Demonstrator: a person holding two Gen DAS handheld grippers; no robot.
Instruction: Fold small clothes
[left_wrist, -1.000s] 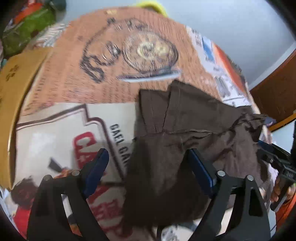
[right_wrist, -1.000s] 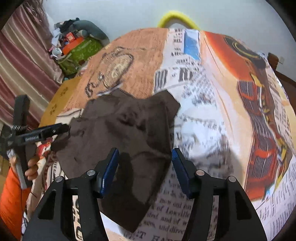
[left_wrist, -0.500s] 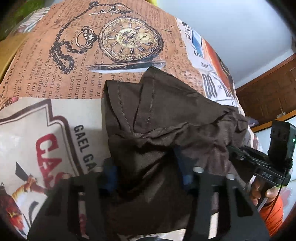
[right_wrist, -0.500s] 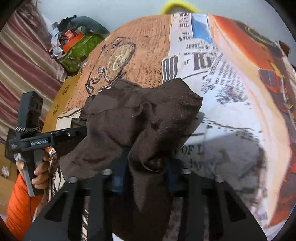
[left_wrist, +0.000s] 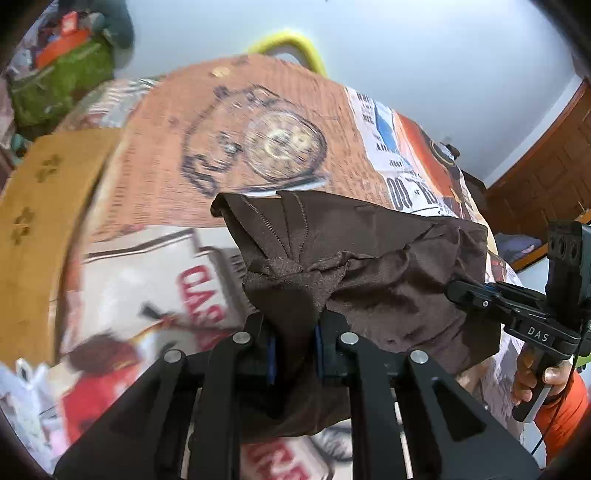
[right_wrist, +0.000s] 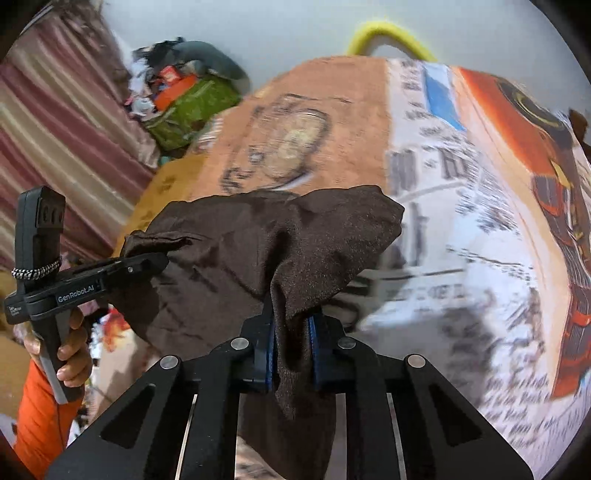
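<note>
Left to right: our left gripper (left_wrist: 294, 341) and right gripper (right_wrist: 290, 345) each pinched an edge of the brown garment (left_wrist: 369, 266), lifted above the printed bedspread (left_wrist: 155, 206). We judged it light, limp, best gripped along hems.

— Where's your left black two-finger gripper (left_wrist: 294, 345)?

— Low in front of you, its blue-padded fingers pinched together on a bunch of the brown knit garment (left_wrist: 354, 258).

— And your right black two-finger gripper (right_wrist: 291, 352)?

— Likewise clamped on a fold of it. Your bare hands wrap both handles, orange sleeves at the wrists.
</note>
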